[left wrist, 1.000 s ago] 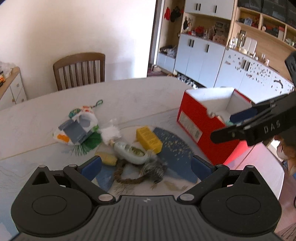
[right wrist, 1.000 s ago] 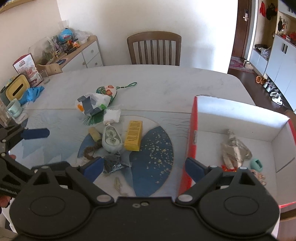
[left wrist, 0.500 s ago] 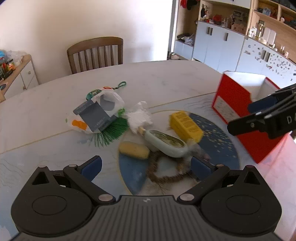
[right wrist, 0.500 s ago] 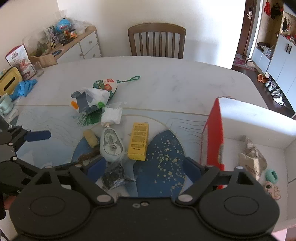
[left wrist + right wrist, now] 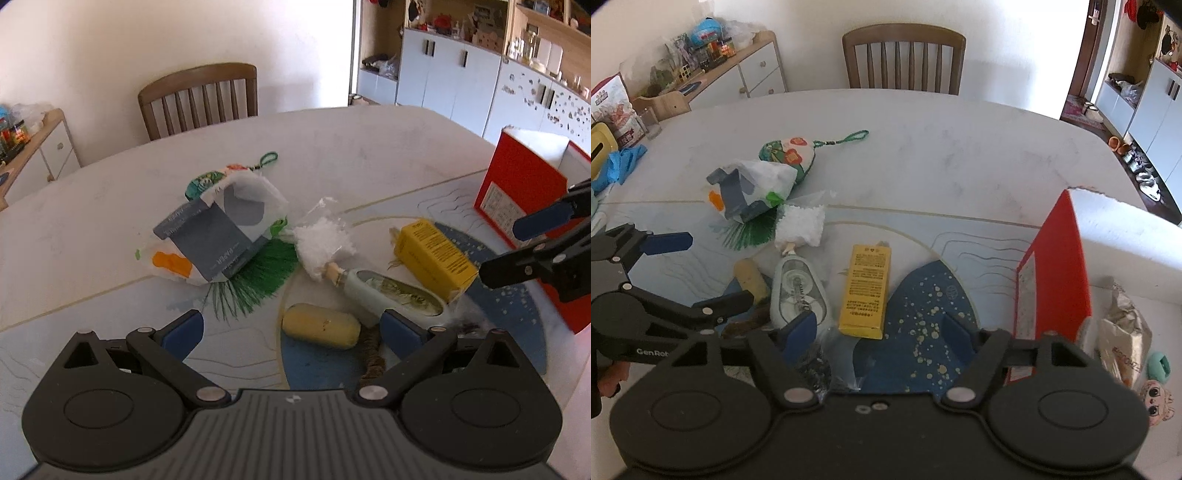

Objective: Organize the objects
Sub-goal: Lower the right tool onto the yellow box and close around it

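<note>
I centre the right gripper (image 5: 879, 328), jaws half-spread, just been closing, empty, over the yellow box (image 5: 866, 290) beside the red bin (image 5: 1056, 280). Left gripper (image 5: 291, 332) hangs wide, empty.

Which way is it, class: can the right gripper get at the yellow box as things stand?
Probably yes. The right gripper, jaws just closing but empty, sits right before the yellow box; nothing lies between.
</note>
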